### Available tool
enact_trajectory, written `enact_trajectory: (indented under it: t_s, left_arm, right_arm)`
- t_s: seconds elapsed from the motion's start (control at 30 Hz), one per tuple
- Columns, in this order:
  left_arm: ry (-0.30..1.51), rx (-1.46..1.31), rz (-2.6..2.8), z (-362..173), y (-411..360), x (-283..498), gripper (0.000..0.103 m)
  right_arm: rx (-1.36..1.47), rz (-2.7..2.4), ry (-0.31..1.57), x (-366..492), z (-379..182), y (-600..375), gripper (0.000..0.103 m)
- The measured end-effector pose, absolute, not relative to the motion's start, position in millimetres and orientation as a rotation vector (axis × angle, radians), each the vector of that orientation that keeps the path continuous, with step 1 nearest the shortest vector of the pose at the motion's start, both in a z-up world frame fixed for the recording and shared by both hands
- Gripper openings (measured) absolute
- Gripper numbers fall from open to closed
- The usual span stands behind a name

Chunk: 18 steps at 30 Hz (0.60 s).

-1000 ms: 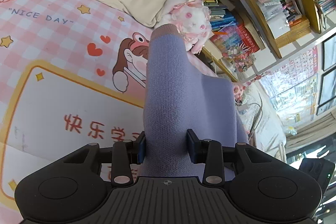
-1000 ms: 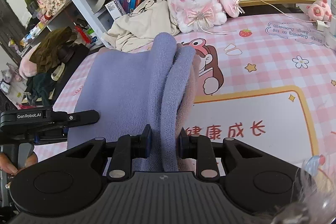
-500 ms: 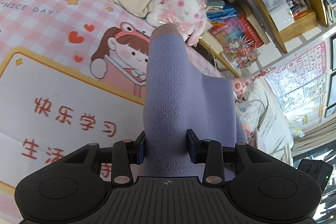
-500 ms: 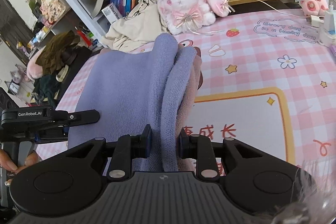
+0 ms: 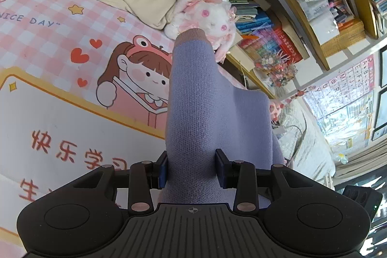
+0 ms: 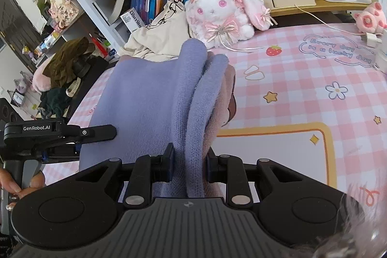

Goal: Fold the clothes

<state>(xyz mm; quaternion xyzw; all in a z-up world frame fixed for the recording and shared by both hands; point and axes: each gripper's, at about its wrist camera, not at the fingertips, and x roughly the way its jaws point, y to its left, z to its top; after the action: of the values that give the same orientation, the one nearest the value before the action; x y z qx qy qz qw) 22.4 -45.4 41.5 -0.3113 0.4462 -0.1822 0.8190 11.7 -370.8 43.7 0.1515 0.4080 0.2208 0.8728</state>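
your left gripper point(image 5: 191, 167) and right gripper point(image 6: 188, 166) are each clamped on a bunched edge of the knit point(image 6: 145, 98), which hangs between and ahead of the jaws, above the mat point(image 6: 302, 88). it looks soft, floppy and light; grip thick folded edges so layers don't slip.

The pink checked cartoon-printed mat point(image 5: 48, 16) covering the bench is showing "NICE DAY" at the left edge of the left wrist view, with red Chinese characters "快乐学习" lower left. In the right wrist view, the same mat point(image 6: 302, 88) is carrying "Every day is a lucky day" at the right. The black left tool point(image 6: 60, 132), at the left edge, is displaying "GenRobot.AI". A pink alphabet poster point(image 5: 350, 79) is showing letters at the right.
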Motion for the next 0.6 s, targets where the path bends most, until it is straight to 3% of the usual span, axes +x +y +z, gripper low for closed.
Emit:
enact_trajectory:
  t_s: [0.6]
  left_arm:
    - [0.996, -0.688, -0.455, 26, 44, 97, 0.037]
  right_arm:
    - [0.286, 0.408, 0.871, 67, 43, -273, 0.022]
